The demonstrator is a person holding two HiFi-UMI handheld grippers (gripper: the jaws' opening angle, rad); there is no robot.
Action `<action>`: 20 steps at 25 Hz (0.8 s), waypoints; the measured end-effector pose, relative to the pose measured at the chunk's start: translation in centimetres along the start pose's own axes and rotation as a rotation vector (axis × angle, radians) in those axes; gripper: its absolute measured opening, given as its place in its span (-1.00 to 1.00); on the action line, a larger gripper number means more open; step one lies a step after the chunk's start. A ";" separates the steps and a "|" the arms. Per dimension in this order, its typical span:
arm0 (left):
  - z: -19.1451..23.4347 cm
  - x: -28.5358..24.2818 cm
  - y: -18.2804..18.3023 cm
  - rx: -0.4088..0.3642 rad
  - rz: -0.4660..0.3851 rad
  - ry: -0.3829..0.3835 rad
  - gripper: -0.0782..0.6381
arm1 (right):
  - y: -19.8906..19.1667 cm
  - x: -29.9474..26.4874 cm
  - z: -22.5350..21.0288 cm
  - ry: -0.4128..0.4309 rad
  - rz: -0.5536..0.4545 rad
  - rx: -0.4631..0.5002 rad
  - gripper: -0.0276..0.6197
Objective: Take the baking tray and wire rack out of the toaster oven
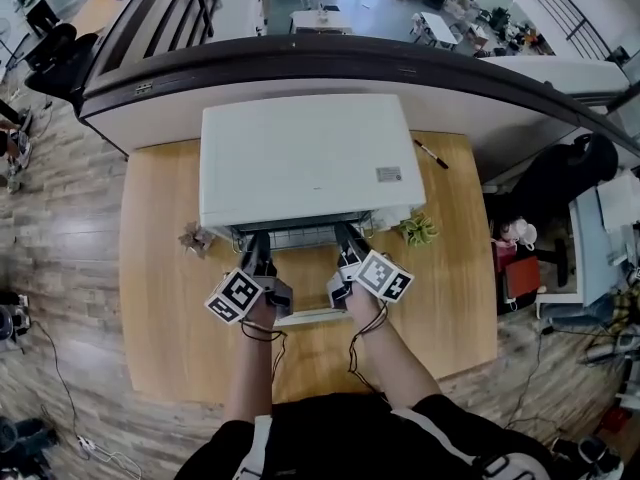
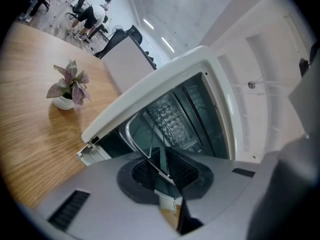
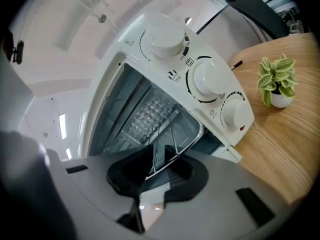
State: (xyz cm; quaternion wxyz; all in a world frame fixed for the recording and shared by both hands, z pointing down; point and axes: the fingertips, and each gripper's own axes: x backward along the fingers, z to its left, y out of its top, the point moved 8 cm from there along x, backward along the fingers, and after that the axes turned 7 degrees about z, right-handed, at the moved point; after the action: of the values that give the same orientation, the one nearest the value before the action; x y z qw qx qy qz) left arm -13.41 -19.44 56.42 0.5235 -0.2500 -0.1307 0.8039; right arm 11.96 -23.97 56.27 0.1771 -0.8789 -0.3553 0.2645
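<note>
A white toaster oven (image 1: 305,158) stands on a wooden table (image 1: 160,298) with its door (image 1: 312,316) folded down. The baking tray, with the wire rack (image 1: 300,236) lying on it, sticks partly out of the oven mouth. My left gripper (image 1: 258,258) is shut on the tray's front rim (image 2: 131,134) near its left corner. My right gripper (image 1: 348,253) is shut on the same rim (image 3: 194,138) near the right corner. Rack wires (image 2: 161,118) (image 3: 171,126) run back from both pairs of pads into the cavity. In each gripper view the pads (image 2: 186,171) (image 3: 131,170) hide the clamped stretch.
A small pink-leaved plant (image 1: 196,238) (image 2: 69,86) stands left of the oven. A green potted plant (image 1: 418,230) (image 3: 277,81) stands to its right. Three control knobs (image 3: 210,79) are on the oven's right front. A pen (image 1: 431,154) lies at the table's back right. A curved counter runs behind the table.
</note>
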 end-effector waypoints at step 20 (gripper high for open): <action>0.0 4.9 -3.0 -0.027 0.009 -0.008 -0.65 | -3.1 4.4 0.2 0.019 0.011 0.027 -0.67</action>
State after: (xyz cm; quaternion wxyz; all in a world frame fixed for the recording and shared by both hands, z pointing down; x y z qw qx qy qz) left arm -12.74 -13.74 56.55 0.5159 -0.2544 -0.1427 0.8055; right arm 12.89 -18.67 56.20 0.1909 -0.8808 -0.3451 0.2621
